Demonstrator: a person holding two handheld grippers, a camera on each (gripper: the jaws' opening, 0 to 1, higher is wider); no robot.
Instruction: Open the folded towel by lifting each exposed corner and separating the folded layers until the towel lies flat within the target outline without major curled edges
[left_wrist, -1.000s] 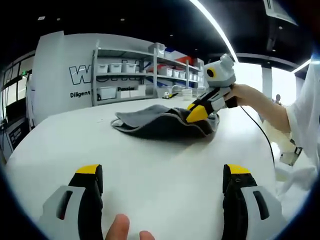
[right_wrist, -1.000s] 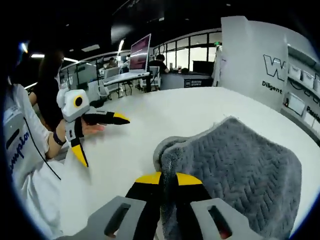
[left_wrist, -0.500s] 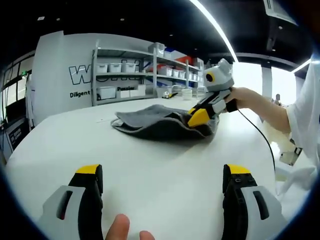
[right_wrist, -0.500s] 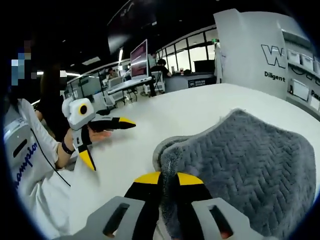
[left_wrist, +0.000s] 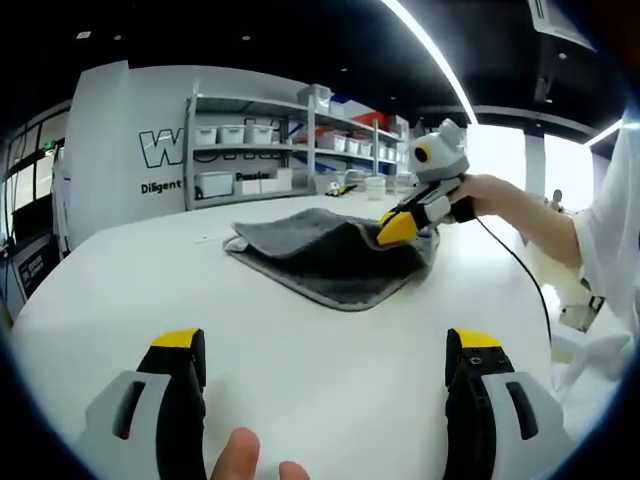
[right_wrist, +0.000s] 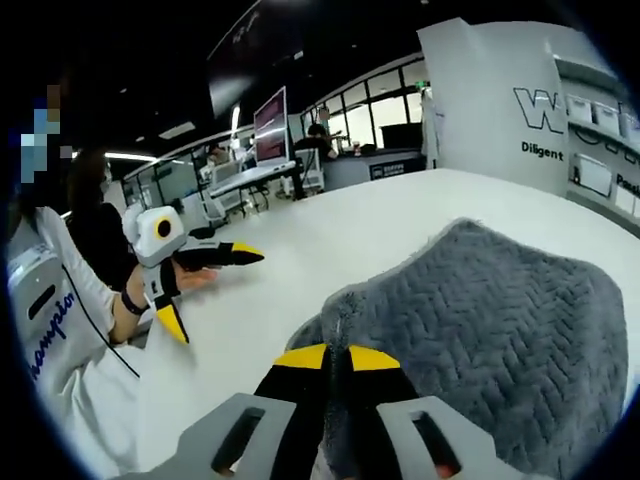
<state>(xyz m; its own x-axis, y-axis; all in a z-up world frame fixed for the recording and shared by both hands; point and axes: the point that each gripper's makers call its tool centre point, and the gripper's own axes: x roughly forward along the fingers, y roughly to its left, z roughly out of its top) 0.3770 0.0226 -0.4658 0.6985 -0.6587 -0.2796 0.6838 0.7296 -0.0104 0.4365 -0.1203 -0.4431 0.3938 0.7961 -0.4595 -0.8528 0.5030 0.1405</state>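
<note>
The grey herringbone towel (left_wrist: 320, 252) lies partly spread on the white table (left_wrist: 120, 290), one layer reaching toward the near side. My right gripper (left_wrist: 398, 226) is shut on the towel's right corner and holds it just above the table. In the right gripper view its yellow-tipped jaws (right_wrist: 335, 357) pinch the raised towel (right_wrist: 500, 310) edge, which drapes away to the right. My left gripper (left_wrist: 325, 345) hovers open over bare table, well short of the towel, with nothing between its jaws. It also shows as the left gripper (right_wrist: 208, 290), held in a hand, jaws spread wide.
Shelves with white bins (left_wrist: 250, 140) and a lettered wall (left_wrist: 160, 150) stand beyond the table's far edge. Desks with a monitor (right_wrist: 270, 115) and seated people lie past the other side. A black cable (left_wrist: 520, 270) trails from the right gripper.
The right gripper has pulled the towel's top layer open: the bunched fold has flattened and a layer now spreads toward the near side. The left gripper has stayed open in place.
</note>
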